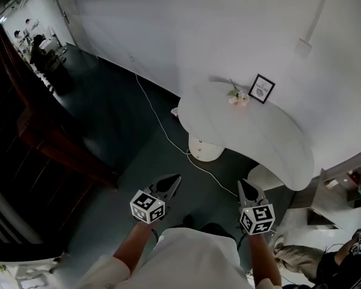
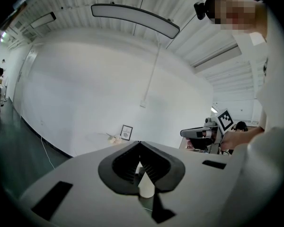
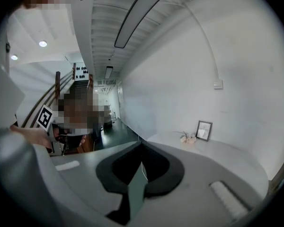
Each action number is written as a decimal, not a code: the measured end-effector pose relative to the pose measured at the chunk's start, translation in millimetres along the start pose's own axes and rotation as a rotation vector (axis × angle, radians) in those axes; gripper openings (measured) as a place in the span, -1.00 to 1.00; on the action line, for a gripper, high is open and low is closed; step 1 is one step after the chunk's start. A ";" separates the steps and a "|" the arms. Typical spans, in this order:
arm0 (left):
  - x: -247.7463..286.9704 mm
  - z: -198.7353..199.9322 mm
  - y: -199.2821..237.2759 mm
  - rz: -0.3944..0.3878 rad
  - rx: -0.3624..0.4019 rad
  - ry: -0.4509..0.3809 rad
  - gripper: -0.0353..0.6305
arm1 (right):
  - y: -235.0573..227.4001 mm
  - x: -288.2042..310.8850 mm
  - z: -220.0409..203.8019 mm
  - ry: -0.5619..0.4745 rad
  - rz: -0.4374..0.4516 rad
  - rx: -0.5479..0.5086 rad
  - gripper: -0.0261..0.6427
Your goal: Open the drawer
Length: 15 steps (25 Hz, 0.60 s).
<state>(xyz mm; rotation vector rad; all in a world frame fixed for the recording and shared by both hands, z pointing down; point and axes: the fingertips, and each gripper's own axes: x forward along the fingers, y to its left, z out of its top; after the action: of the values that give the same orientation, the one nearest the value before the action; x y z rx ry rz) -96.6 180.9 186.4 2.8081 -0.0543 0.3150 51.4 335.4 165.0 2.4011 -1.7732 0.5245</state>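
- drawer: no view shows a drawer front I can pick out, so I can't tell where it is, which way it faces or how its long axis runs.
- left gripper: jaws clenched, tips meeting, nothing between them. Held low in front of the person, pointing at the white table.
- right gripper: same, tips pinched together and empty, beside the left one and well apart from it.
- Table: oval top on a round base, with a picture frame and flowers at the wall side.
- Head view only: cable across the dark floor, white shelf unit at the right edge.
- Left gripper view only: long ceiling light.
- Right gripper view only: corridor and stair rail.
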 end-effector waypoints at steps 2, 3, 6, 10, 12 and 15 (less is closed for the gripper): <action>4.9 0.6 2.4 -0.004 -0.002 0.002 -0.87 | -3.7 3.3 -1.5 0.007 -0.004 0.001 -0.89; 7.5 1.0 3.5 -0.005 -0.003 0.002 -0.87 | -6.0 5.0 -1.8 0.010 -0.007 0.001 -0.89; 14.8 2.3 7.8 -0.006 -0.009 0.005 -0.87 | -12.5 10.5 0.0 0.013 -0.014 0.006 -0.89; 27.0 2.0 13.3 0.002 -0.018 0.013 -0.87 | -22.9 22.8 1.9 0.021 -0.004 0.008 -0.89; 34.6 3.0 17.0 0.012 -0.019 0.018 -0.87 | -29.8 32.8 2.7 0.027 0.009 0.009 -0.89; 48.3 5.6 25.3 0.035 -0.020 0.023 -0.87 | -42.0 51.9 4.8 0.037 0.037 0.005 -0.89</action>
<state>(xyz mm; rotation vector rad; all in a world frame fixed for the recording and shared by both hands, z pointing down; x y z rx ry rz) -50.1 155.0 199.6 2.7857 -0.1016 0.3528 105.4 300.1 182.8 2.3504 -1.8064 0.5741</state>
